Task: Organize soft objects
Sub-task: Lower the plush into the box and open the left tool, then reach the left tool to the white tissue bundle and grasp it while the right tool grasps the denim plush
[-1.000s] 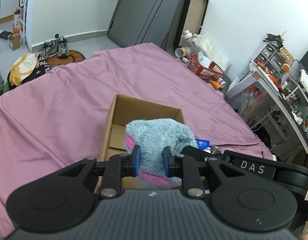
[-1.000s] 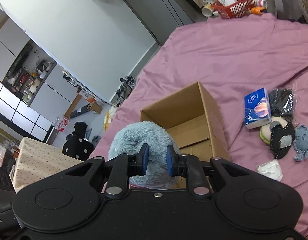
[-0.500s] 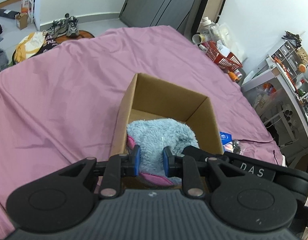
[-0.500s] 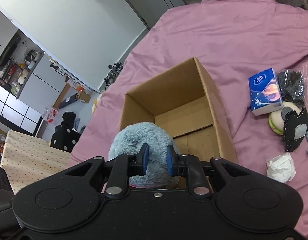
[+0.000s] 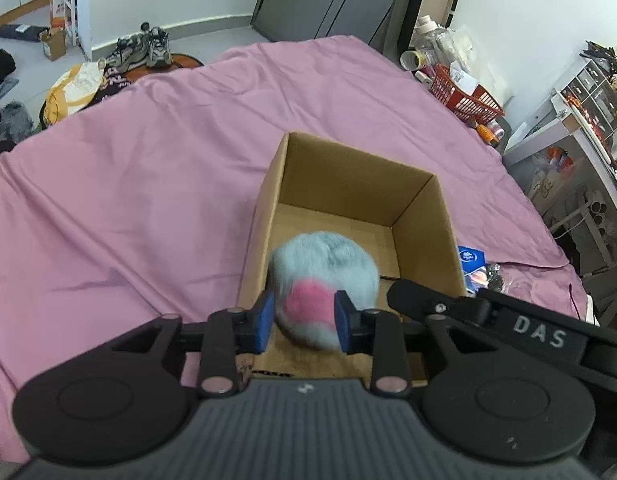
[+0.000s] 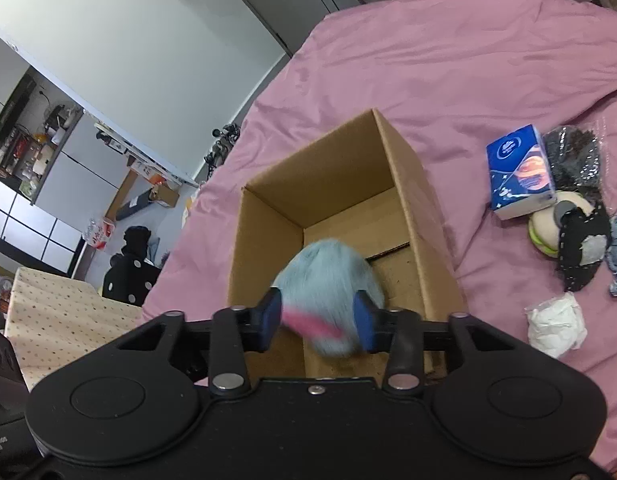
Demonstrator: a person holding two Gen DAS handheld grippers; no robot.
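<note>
A fluffy blue plush toy [image 5: 328, 256] with a pink patch hangs blurred over the near end of an open cardboard box [image 5: 348, 172] on the pink bedspread. My left gripper [image 5: 303, 316] has its jaws opening, and the toy sits loosely between the blue pads. In the right wrist view the same plush toy [image 6: 328, 276] shows over the box [image 6: 328, 164]. My right gripper [image 6: 320, 320] also has its jaws opening around the toy, and its pads stand apart from the fur. The box floor beyond the toy is bare.
A blue tissue pack [image 6: 520, 172], a black pouch [image 6: 580, 256], a round cushion-like item and a crumpled white cloth [image 6: 556, 324] lie on the bedspread [image 5: 148, 200] right of the box. A red basket [image 5: 464, 96] and a cluttered desk stand past the bed's right edge.
Both grippers sank toward the box with the plush pinched between them. Now both pairs of jaws have spread and the plush is blurred, slipping down into the box.
</note>
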